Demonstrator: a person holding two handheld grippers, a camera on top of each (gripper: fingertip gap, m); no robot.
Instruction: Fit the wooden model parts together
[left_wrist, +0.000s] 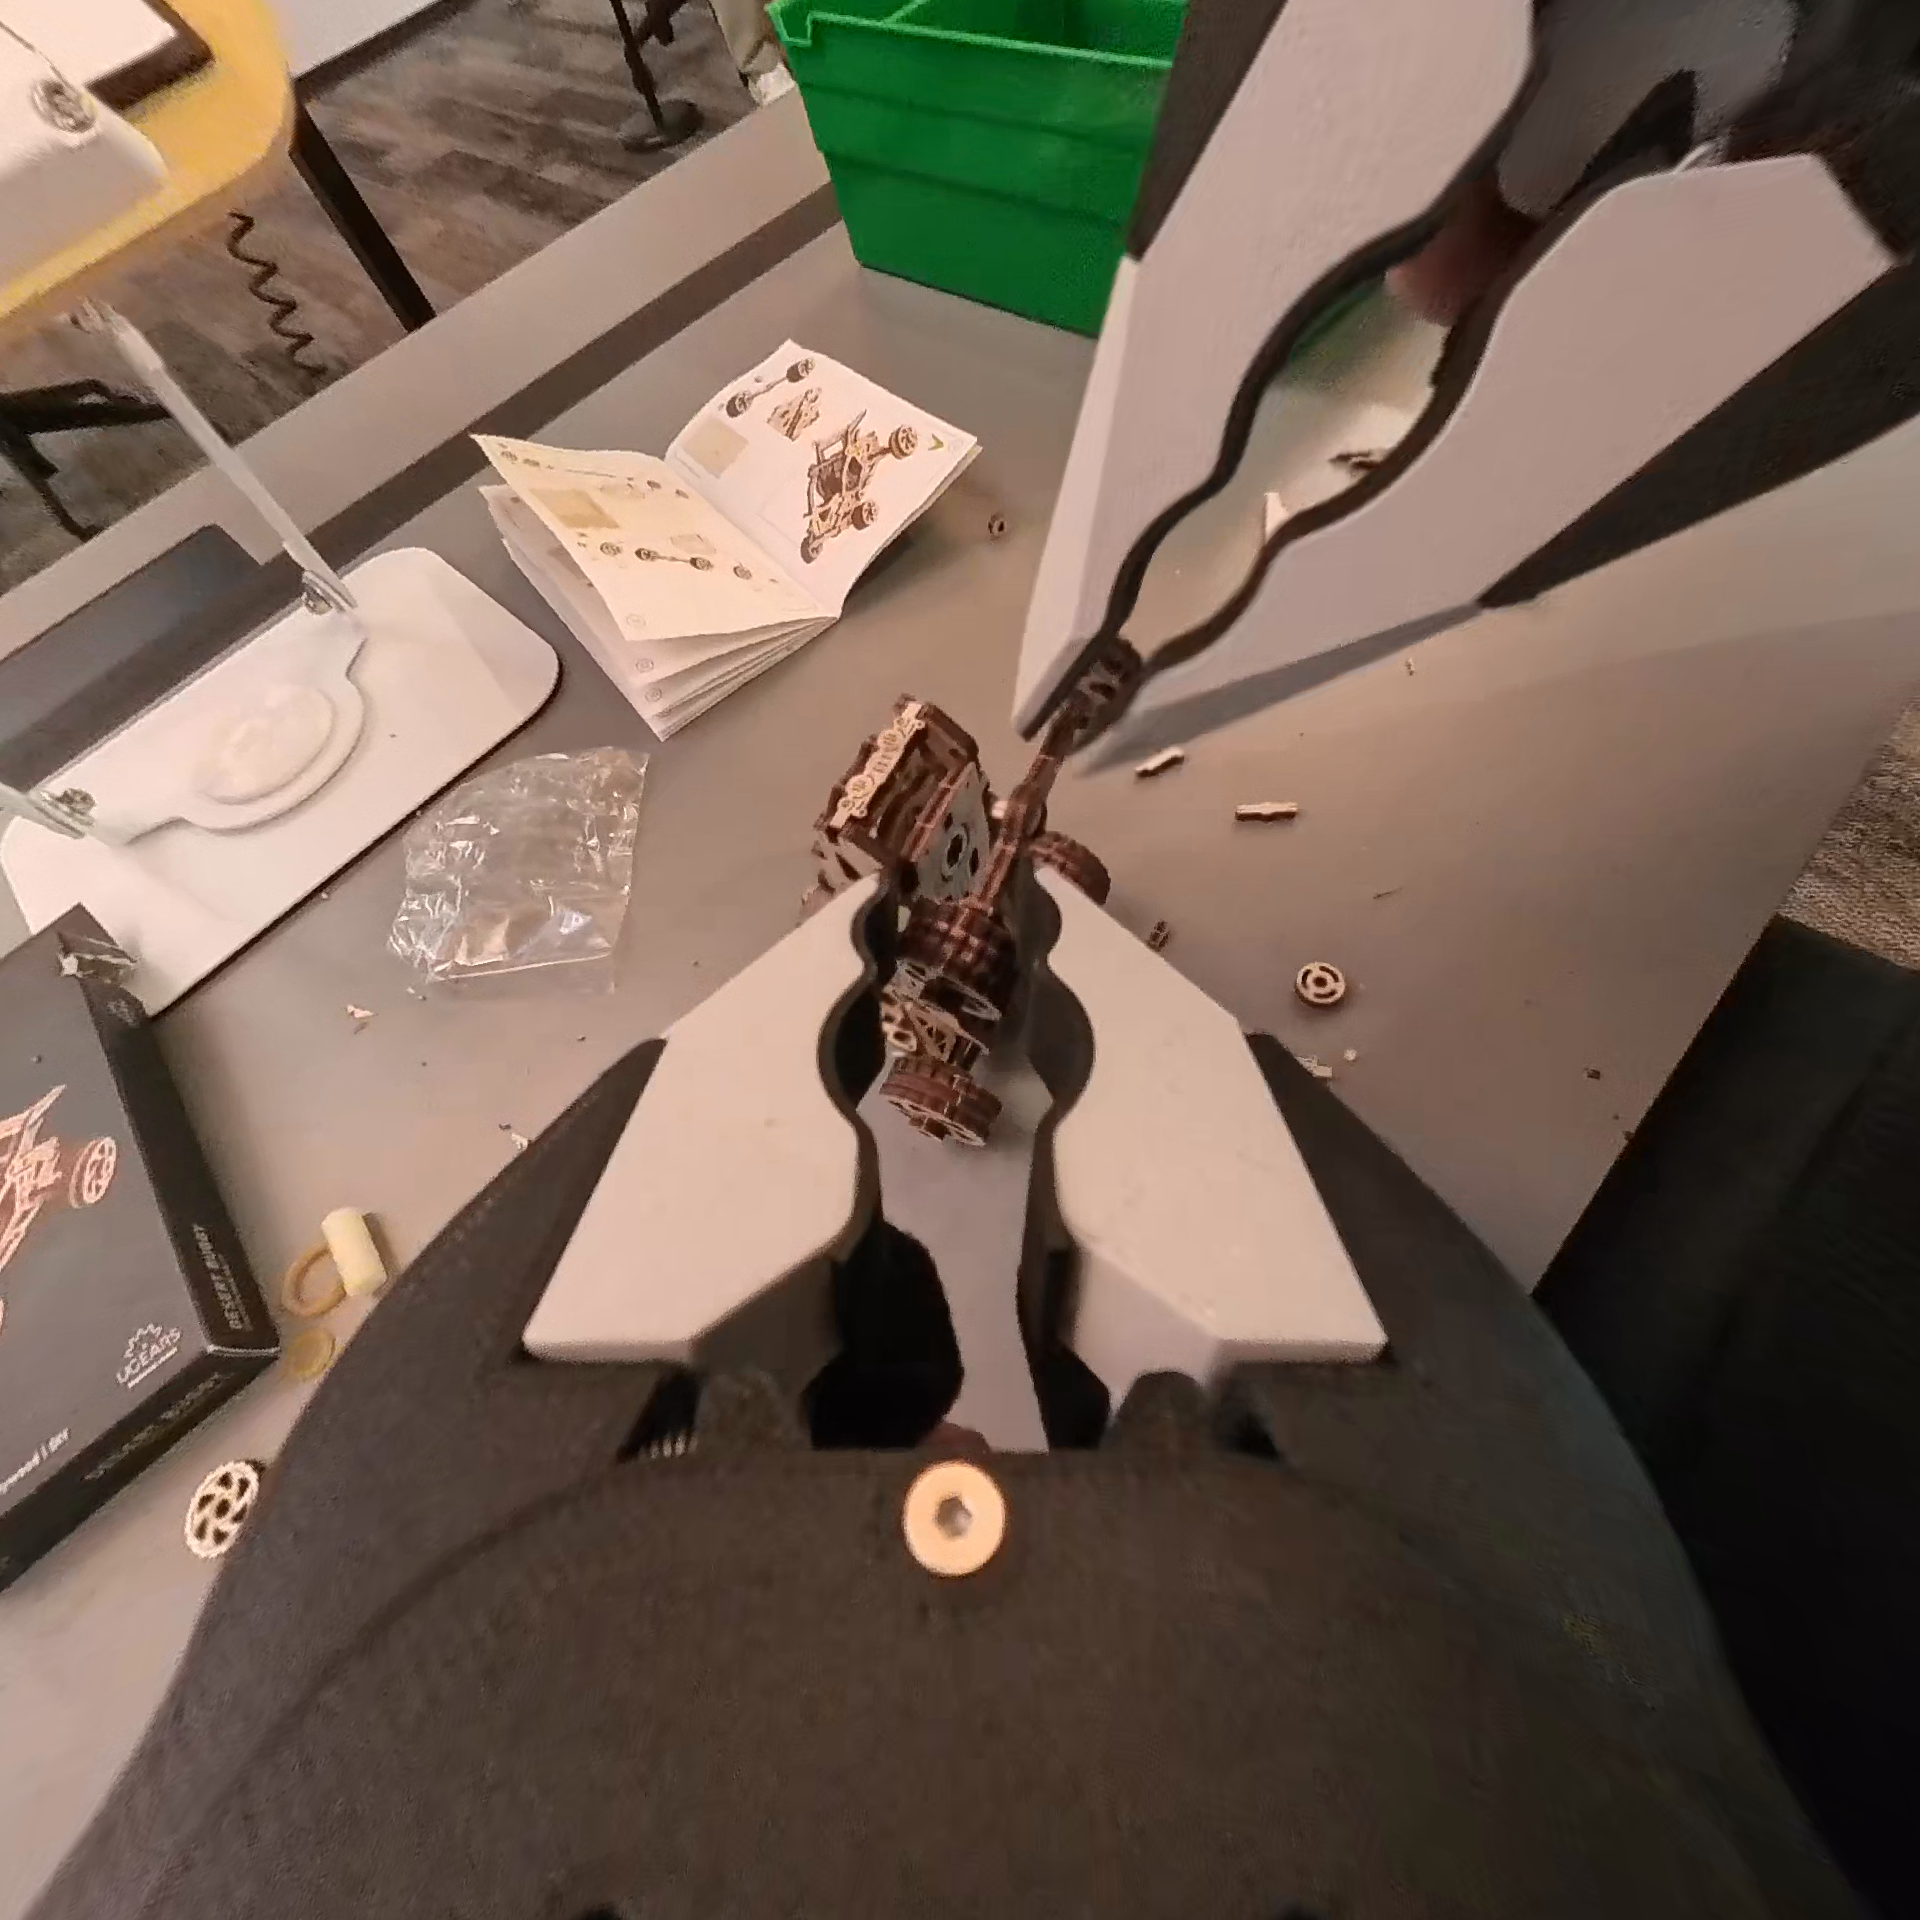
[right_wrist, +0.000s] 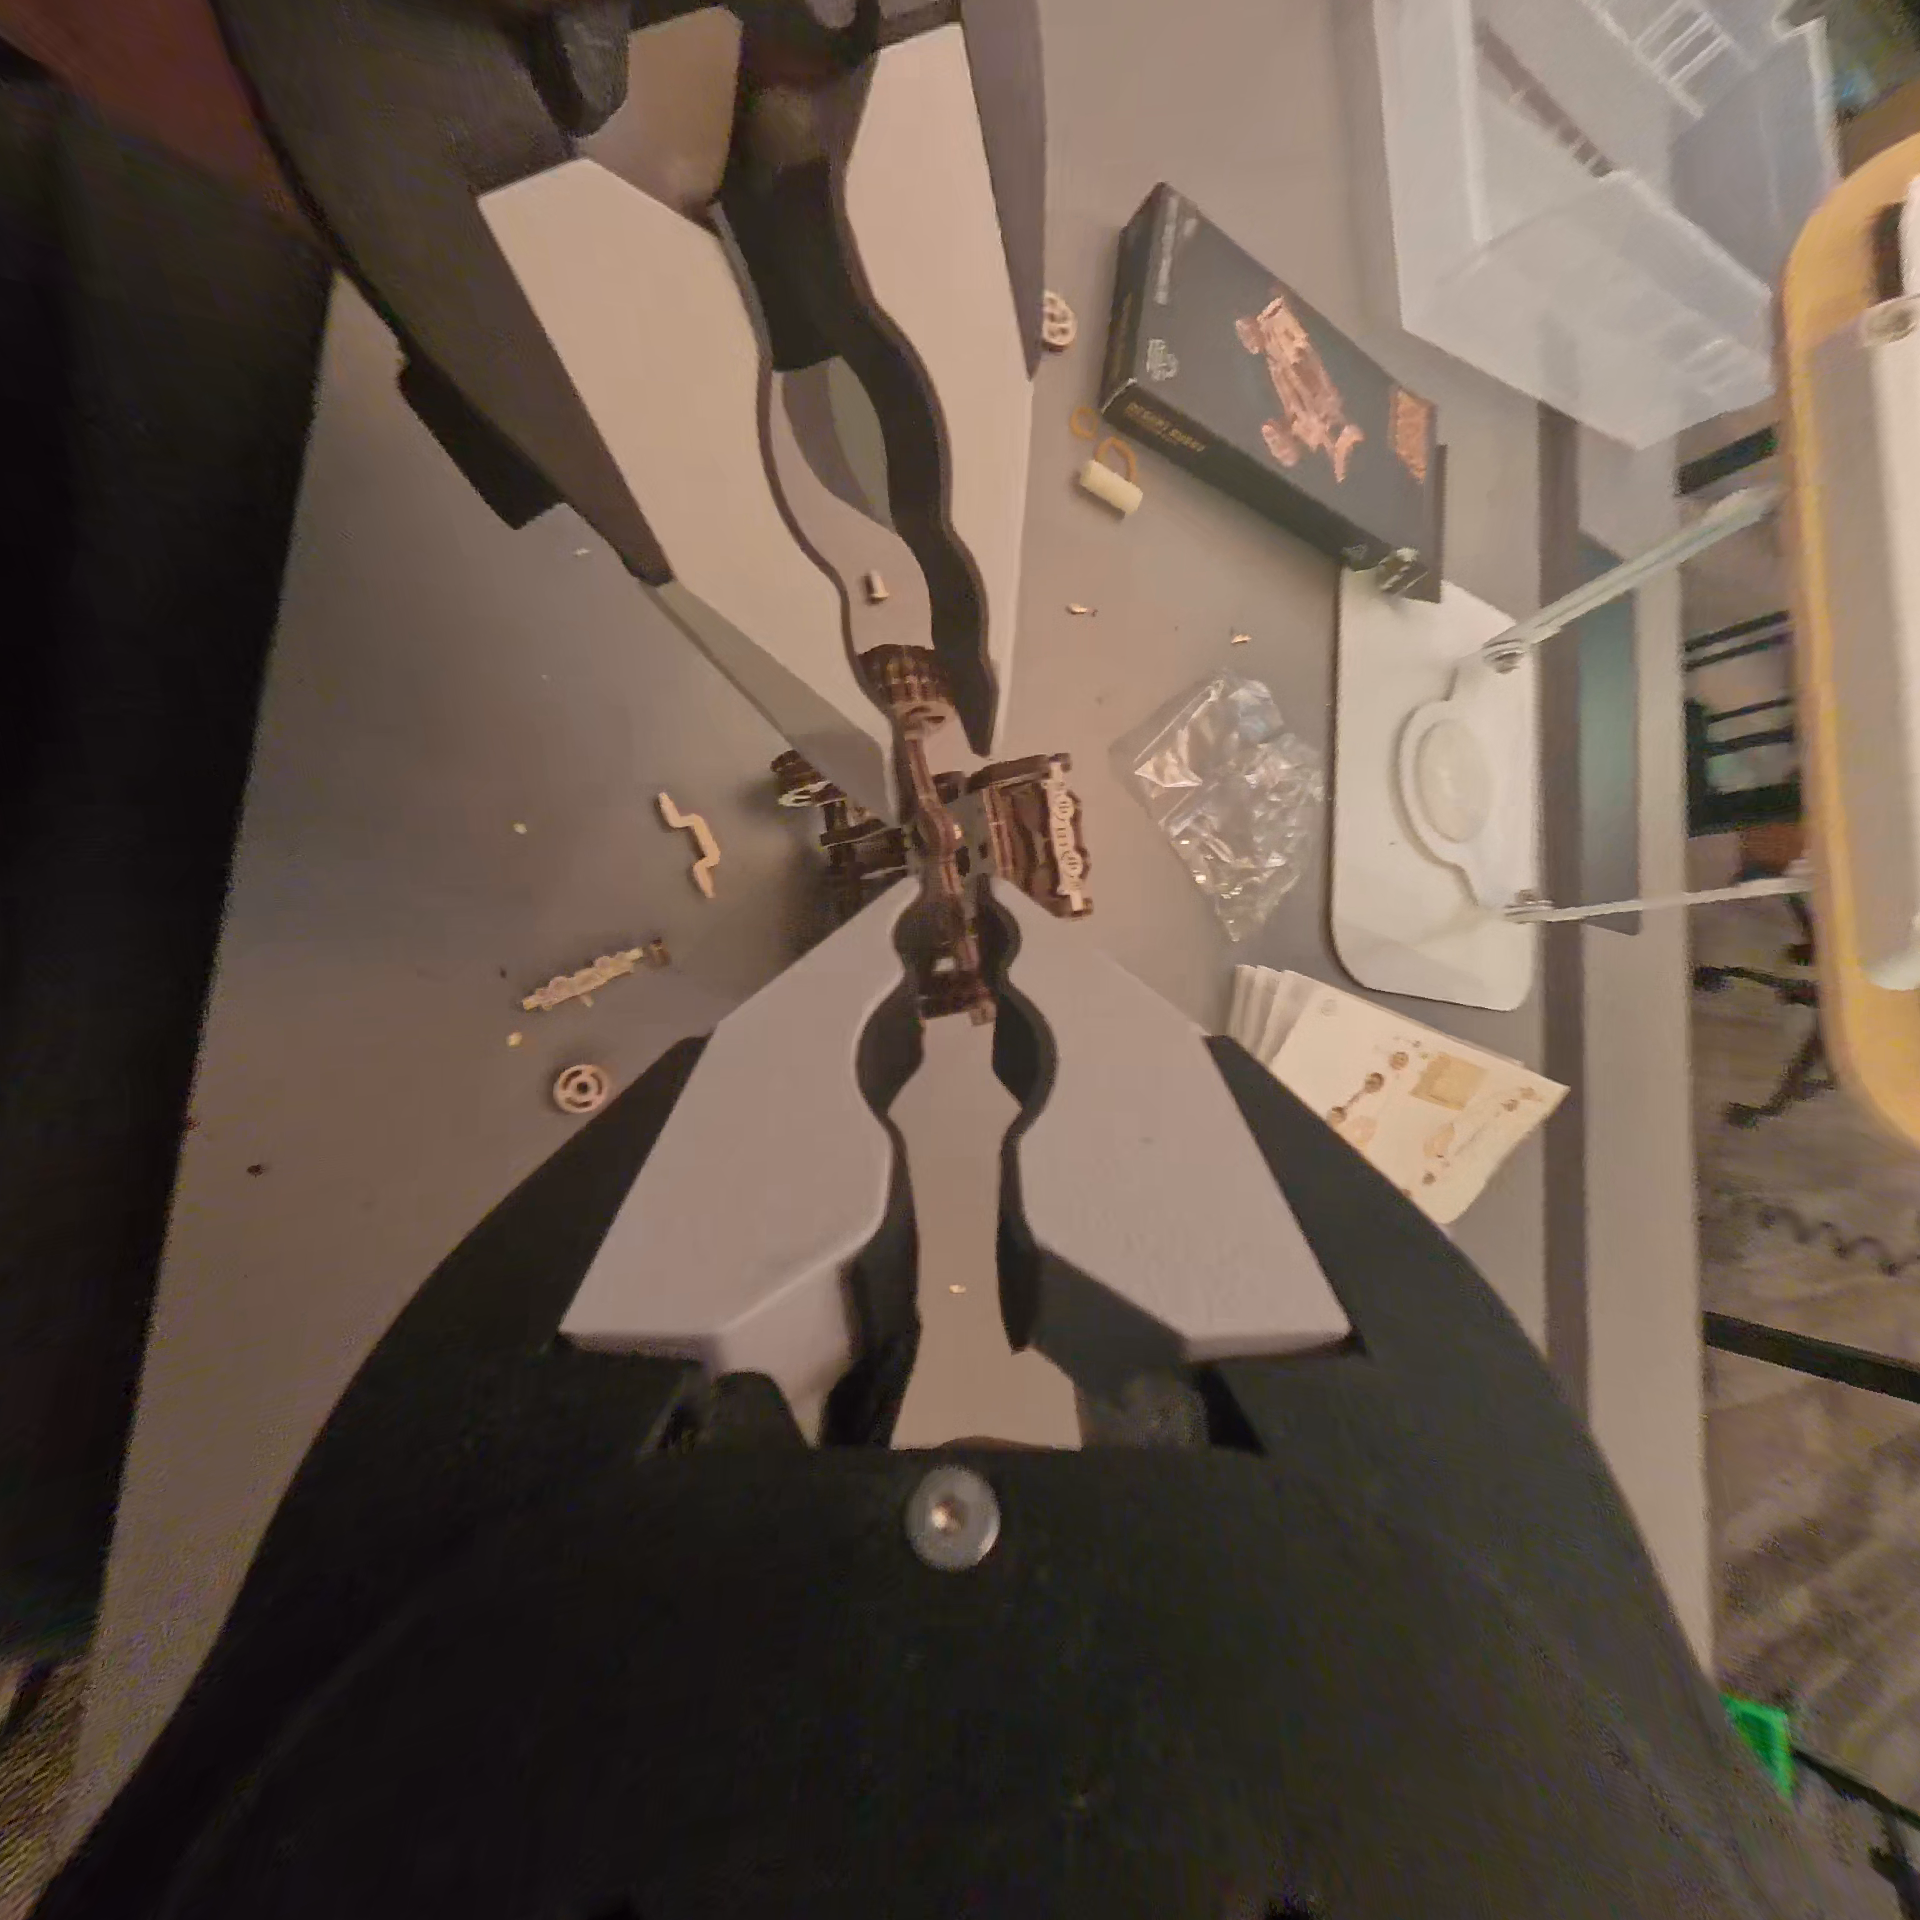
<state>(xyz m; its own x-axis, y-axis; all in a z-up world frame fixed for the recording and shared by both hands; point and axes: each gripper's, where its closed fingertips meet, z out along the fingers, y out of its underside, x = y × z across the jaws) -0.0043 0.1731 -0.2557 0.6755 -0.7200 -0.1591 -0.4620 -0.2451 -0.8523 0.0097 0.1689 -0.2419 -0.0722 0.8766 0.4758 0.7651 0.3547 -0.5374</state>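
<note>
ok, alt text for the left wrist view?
The left gripper is shut on a dark wooden model assembly above a grey table, while the right gripper comes in from the upper right, clamped on the end of the model's axle piece. An open instruction booklet, plastic bag and green bin lie behind.

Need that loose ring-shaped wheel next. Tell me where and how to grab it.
The wheel lies flat on the table, to the right of the left gripper, clear of other scraps. Lying flat, it offers no raised edge. Probably best to come straight down from above and pinch across its outer rim, fingers on opposite sides. Both grippers are busy holding the model, so one must let go first.
</note>
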